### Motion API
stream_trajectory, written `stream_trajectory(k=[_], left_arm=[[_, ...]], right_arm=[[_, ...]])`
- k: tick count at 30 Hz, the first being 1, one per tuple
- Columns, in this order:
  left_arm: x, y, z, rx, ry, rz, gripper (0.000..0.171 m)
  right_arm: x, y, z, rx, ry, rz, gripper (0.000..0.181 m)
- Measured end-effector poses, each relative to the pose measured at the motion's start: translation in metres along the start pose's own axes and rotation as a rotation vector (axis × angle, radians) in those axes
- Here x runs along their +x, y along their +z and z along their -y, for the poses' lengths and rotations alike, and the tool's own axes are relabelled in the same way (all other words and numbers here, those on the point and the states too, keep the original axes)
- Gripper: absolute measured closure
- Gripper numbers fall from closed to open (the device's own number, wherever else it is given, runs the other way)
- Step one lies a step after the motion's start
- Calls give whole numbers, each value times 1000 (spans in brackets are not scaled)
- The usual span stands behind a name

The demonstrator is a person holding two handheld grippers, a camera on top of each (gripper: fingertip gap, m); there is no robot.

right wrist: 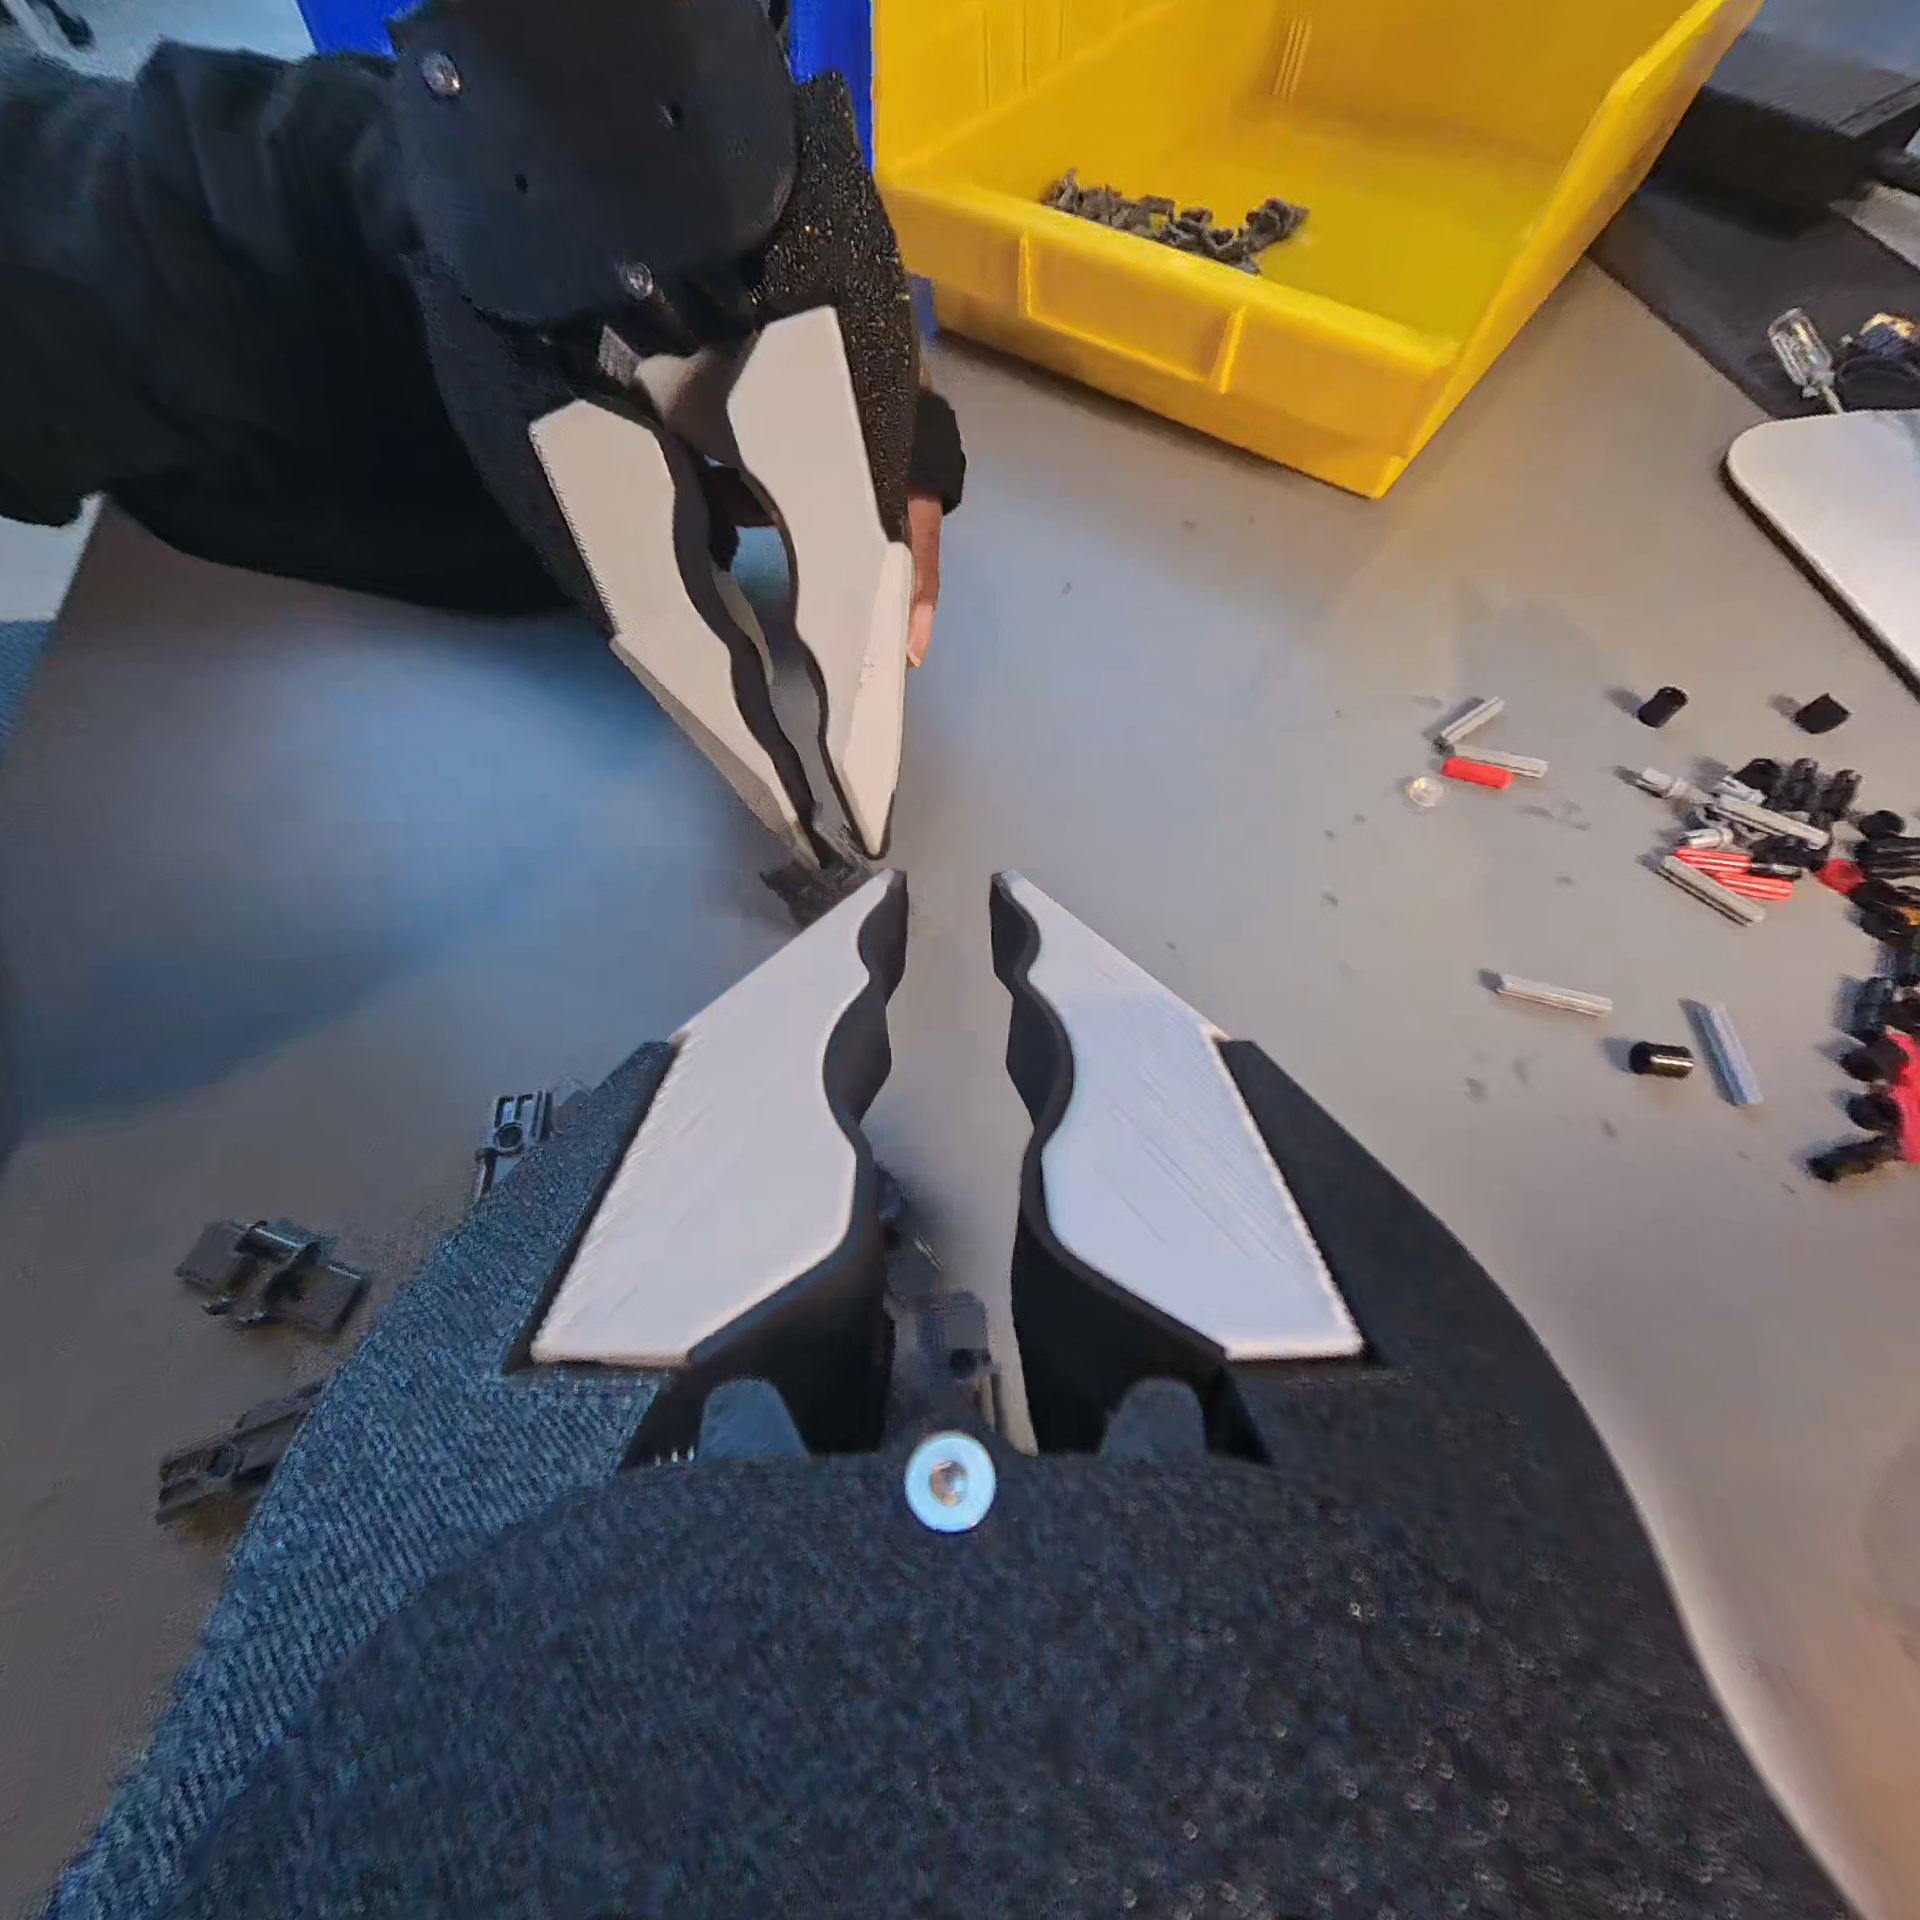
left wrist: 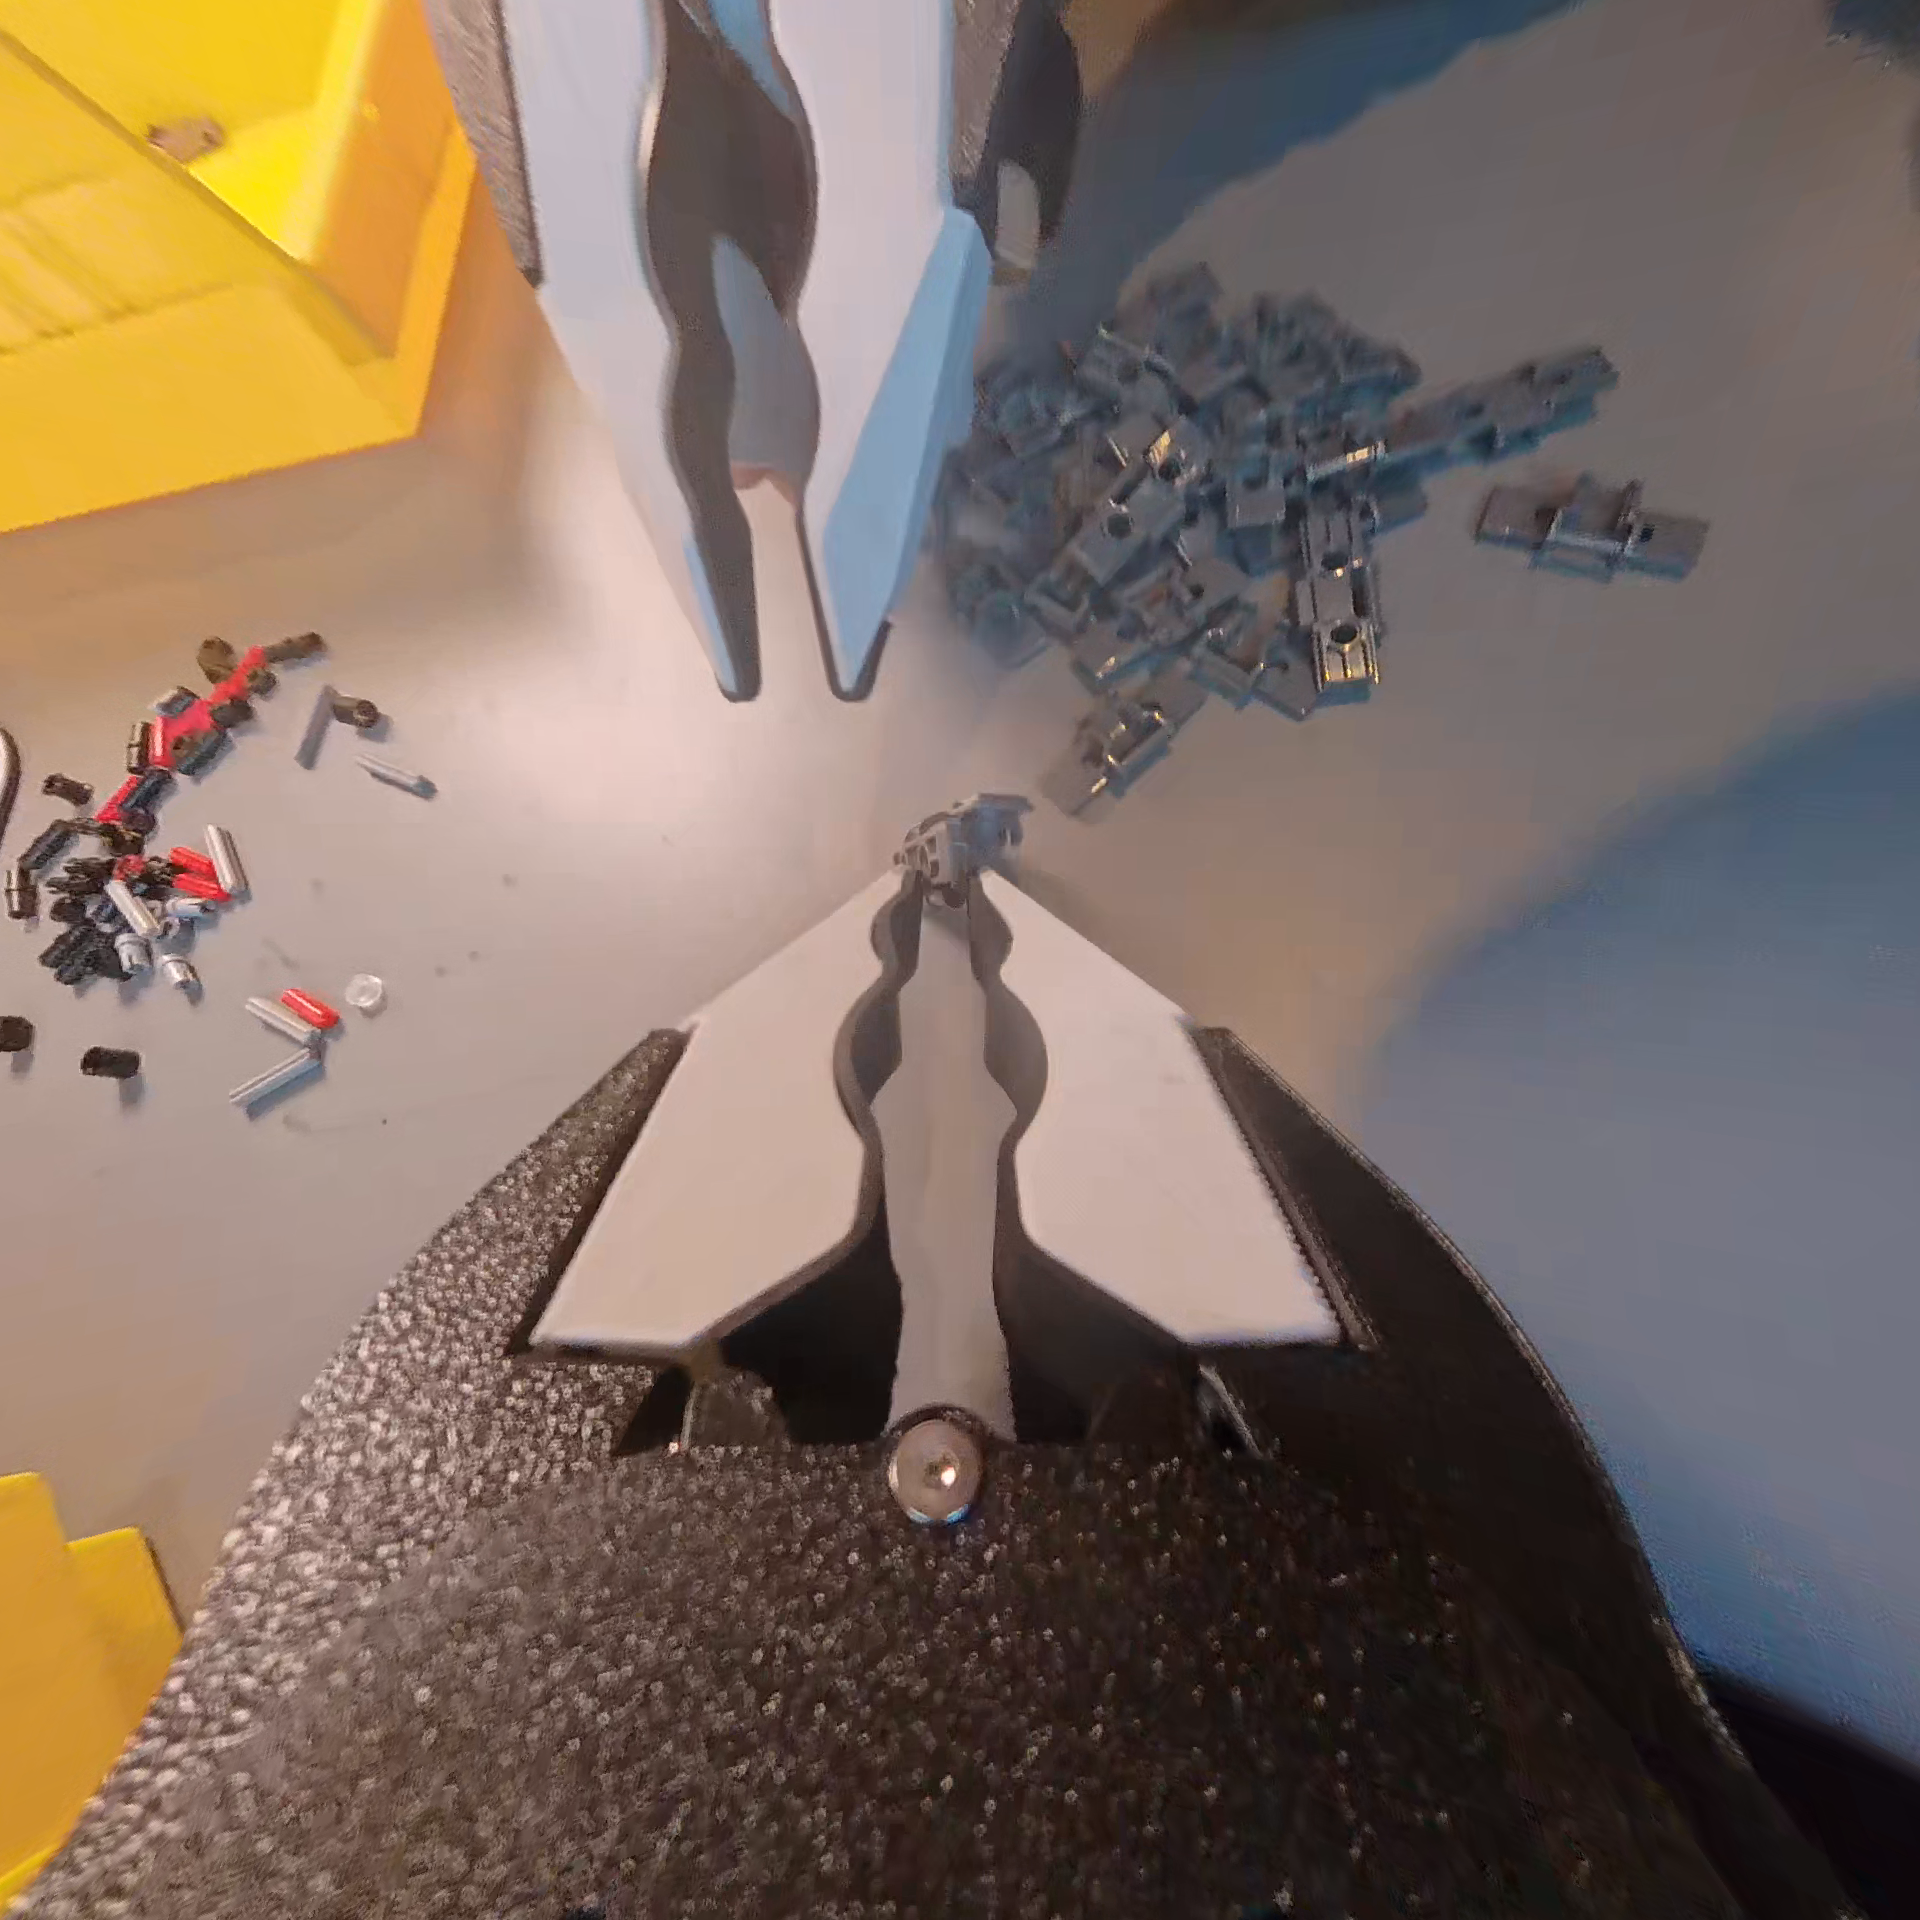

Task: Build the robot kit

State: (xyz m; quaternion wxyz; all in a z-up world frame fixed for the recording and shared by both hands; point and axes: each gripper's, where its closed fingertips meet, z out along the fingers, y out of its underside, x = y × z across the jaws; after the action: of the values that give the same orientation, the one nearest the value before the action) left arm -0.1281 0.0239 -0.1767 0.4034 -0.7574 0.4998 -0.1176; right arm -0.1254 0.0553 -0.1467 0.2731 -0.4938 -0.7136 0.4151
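My left gripper (left wrist: pixel 948 878) is shut on a small dark grey plastic link piece (left wrist: pixel 961 831), held just above the grey table. In the right wrist view the same gripper (right wrist: pixel 847 847) comes in from the upper left with that piece (right wrist: pixel 810 883) at its tips. My right gripper (right wrist: pixel 945 883) is open and empty, its tips a short way from the left gripper's tips. In the left wrist view it (left wrist: pixel 795 686) hangs from the top, jaws slightly apart. A pile of grey link pieces (left wrist: pixel 1174 520) lies to the right of it.
A yellow bin (right wrist: pixel 1226 312) at the back holds a chain of grey links (right wrist: pixel 1174 223). Small red, black and grey pins (right wrist: pixel 1766 862) are scattered at right, also in the left wrist view (left wrist: pixel 156 862). Loose links (right wrist: pixel 270 1273) lie at left. A white slab (right wrist: pixel 1849 520) sits at the far right. One gripper's finger ends stand about 5 cm off the other's.
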Motion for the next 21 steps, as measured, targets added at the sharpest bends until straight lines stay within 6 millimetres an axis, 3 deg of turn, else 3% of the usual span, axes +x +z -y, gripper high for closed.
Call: stream_trajectory(k=[8,11,16,21], left_arm=[[13,-5,-21,-96,35,-78,168],[19,-15,-25,-100,-27,-141,152],[16,-31,-16,17,-136,-182,147],[11,-16,-3,48,-189,-153,147]], right_arm=[[-9,6,-17,-100,-32,32,164],[-14,8,-21,-131,-59,41,163],[-20,9,-23,-157,-83,55,163],[-24,7,-27,-186,-104,71,163]])
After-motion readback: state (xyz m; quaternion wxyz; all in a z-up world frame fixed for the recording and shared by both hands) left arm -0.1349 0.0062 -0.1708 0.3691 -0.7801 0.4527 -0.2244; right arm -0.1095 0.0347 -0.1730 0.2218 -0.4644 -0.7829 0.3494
